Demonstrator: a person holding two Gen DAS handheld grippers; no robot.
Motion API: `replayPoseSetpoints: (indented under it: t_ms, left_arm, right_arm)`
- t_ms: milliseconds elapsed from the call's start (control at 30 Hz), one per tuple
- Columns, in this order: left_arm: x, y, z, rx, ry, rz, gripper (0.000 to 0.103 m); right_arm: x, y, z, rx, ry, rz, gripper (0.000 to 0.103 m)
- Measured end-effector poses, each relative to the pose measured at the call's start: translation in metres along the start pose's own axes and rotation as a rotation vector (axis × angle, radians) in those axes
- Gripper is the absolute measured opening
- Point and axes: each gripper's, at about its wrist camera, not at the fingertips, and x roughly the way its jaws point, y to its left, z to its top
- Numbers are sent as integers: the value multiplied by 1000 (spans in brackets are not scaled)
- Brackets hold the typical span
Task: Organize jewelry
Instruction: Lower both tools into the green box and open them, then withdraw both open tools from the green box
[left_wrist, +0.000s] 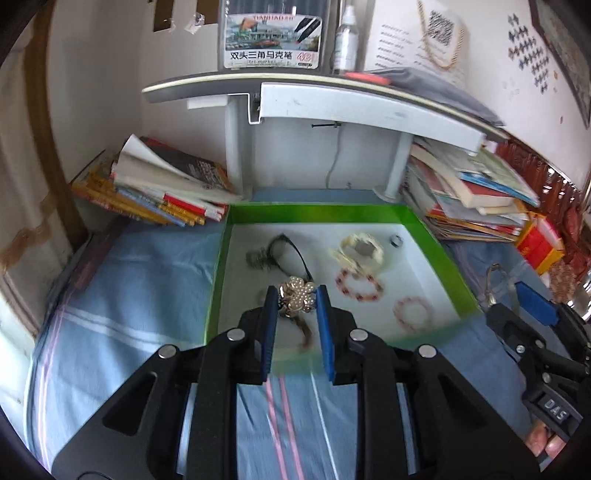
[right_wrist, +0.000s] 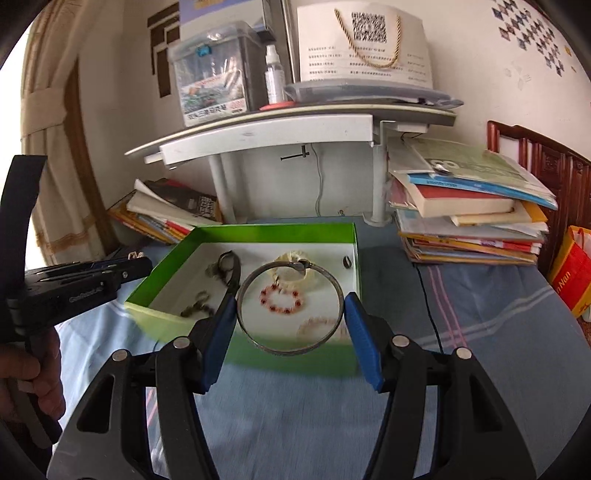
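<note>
**Both tools loaded over the box**

Left tool (left_wrist: 296, 295), nearly closed, pinches a brooch (left_wrist: 296, 298): light, knobbly, fragile, best held by its edges. Right tool (right_wrist: 290, 308), half open, spans a stiff, slippery bangle (right_wrist: 289, 306) above the green box (right_wrist: 258, 232).

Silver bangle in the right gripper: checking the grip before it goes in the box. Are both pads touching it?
Touching. The right wrist view shows the silver bangle spanning the right gripper, its rim meeting both blue pads, hanging above the green box.
</note>
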Motion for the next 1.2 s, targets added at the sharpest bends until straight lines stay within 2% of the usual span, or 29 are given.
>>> replayPoseSetpoints:
  t_ms: [100, 267, 333, 367, 400, 467, 533, 633, 700, 800, 933, 1033, 1200]
  left_arm:
    - [36, 5, 19, 2, 33, 8, 21]
    - [78, 11, 30, 6, 62, 41, 22]
    - [93, 15, 29, -5, 84, 56, 26]
    - [98, 15, 28, -3, 91, 68, 40]
    - [101, 15, 26, 6, 89, 83, 59]
    - [96, 15, 21, 21, 71, 124, 65]
    - [79, 13, 15, 34, 49, 114, 79]
    - [37, 7, 4, 42, -13, 103, 90]
    - [6, 3, -9, 34, -41, 80, 93]
    - [-33, -4, -28, 24, -69, 73, 96]
    - [-86, -12, -71, -19, -83, 59, 99]
    - [-110, -18, -100, -28, -64, 49, 99]
    - [-139, -27, -148, -23, -40, 85, 99]
  right_arm:
    - [31, -2, 14, -11, 28, -11, 59]
    - [77, -3, 27, -30, 64, -30, 59]
    - [94, -5, 27, -39, 91, -31, 62]
    - [98, -6, 26, -37, 92, -37, 65]
    - [99, -8, 25, -26, 89, -54, 68]
    - [86, -11, 23, 4, 69, -45, 75]
    - [67, -12, 22, 13, 35, -53, 89]
    - [20, -11, 15, 15, -48, -59, 96]
    - [-10, -10, 8, 18, -79, -60, 100]
    - [-48, -6, -8, 30, -95, -57, 100]
    - [-87, 1, -38, 48, -68, -58, 100]
    - [-107, 12, -63, 40, -50, -63, 100]
    - [-135, 25, -97, 41, -35, -63, 100]
